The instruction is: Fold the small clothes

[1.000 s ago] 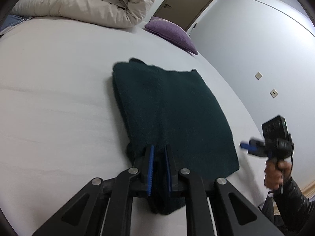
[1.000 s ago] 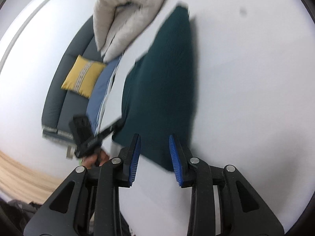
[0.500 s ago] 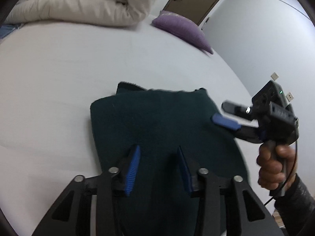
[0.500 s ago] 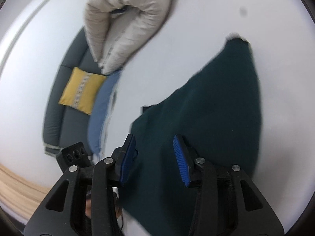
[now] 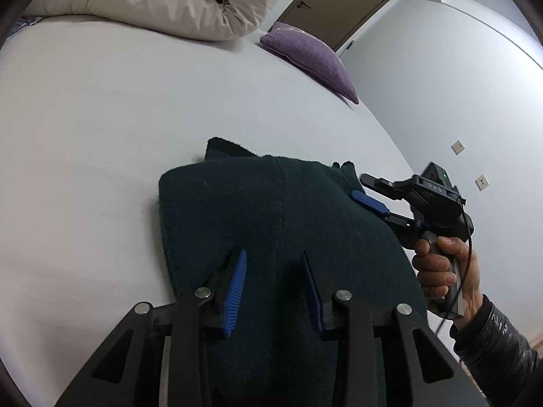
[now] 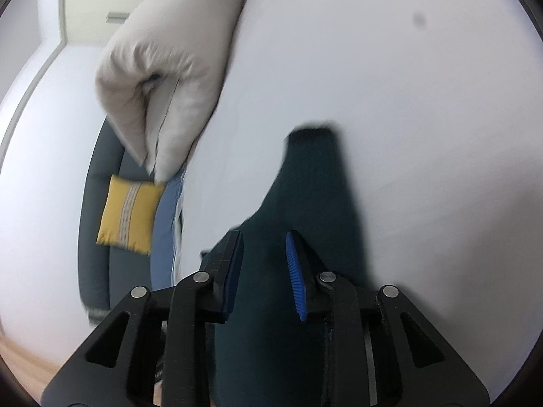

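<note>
A dark green knitted garment lies folded on the white bed. My left gripper hovers over its near part with its jaws apart and closing. The cloth lies under and between the pads, and they do not pinch it. My right gripper, held by a hand, reaches in from the right and straddles the garment's right edge. In the right wrist view the garment fills the gap of the right gripper. Its jaws are closing, and the ribbed face of the blue pad still shows.
A bunched cream duvet lies at the head of the bed, with a purple pillow to its right. Beyond the bed's far side stands a grey sofa with a yellow cushion. A brown door is in the back wall.
My left gripper has let go of the garment's near edge and opened, and the garment now lies shorter. My right gripper has come in from the right to the garment's edge.
</note>
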Action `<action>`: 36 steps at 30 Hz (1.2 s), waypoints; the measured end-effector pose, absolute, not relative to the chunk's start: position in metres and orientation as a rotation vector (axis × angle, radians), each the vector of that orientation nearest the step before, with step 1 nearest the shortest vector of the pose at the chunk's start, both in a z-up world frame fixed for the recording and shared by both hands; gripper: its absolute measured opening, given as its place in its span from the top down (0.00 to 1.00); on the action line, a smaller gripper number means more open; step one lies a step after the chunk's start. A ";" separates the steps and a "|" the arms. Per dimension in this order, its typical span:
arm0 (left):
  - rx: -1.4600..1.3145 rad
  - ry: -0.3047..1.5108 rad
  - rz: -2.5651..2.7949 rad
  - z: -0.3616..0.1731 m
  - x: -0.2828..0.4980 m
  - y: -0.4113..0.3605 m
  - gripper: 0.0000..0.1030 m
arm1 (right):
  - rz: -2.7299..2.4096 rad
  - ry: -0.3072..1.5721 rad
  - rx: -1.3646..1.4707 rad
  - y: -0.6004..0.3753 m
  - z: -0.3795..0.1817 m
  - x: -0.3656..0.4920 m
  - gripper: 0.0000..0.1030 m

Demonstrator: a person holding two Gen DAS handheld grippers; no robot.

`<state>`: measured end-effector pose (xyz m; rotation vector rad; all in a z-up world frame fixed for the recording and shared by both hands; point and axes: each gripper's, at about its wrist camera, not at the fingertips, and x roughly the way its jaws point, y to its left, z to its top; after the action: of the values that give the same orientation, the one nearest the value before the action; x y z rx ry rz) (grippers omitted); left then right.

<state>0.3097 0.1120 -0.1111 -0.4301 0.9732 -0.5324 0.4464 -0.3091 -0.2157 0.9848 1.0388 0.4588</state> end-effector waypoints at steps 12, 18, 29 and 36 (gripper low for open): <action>-0.388 0.965 -0.499 -0.101 0.266 0.113 0.45 | 0.835 1.096 0.668 -0.251 -0.177 0.323 0.50; -0.429 0.917 -0.465 -0.084 0.250 0.140 0.40 | 0.751 1.022 0.721 -0.292 -0.155 0.314 0.51; -0.732 1.040 -0.474 -0.130 0.264 0.180 0.28 | 0.643 1.066 0.810 -0.342 -0.172 0.316 0.26; -0.773 1.110 -0.508 -0.138 0.280 0.166 0.24 | 0.666 1.146 0.836 -0.322 -0.212 0.326 0.26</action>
<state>0.2800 0.1664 -0.1376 -0.7734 1.1101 -0.5082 0.3263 -0.3219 -0.2124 0.8358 1.1462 0.6658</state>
